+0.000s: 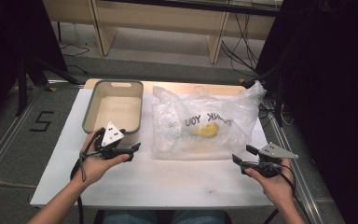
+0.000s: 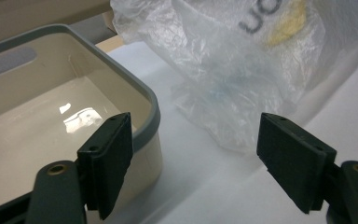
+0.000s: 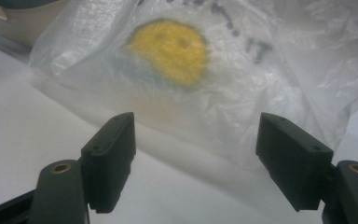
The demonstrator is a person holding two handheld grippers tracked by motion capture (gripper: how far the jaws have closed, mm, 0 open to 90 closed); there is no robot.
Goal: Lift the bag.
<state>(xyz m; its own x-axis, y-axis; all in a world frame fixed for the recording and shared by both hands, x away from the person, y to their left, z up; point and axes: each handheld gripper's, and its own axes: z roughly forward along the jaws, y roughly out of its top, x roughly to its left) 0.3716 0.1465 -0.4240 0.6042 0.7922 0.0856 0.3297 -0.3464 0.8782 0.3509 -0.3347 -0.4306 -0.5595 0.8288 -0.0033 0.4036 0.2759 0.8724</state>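
Here: one plastic bag (image 1: 205,122), one bin (image 1: 114,107); left gripper (image 1: 133,150), right gripper (image 1: 242,156) fingers released.

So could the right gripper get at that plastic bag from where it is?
Probably yes. The right gripper is open, its jaws facing the plastic bag, with bare table between them and nothing in the way. The yellow thing inside stays wrapped in the plastic.

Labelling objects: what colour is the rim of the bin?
Grey rim on the cream bin; clearest in the left gripper view.
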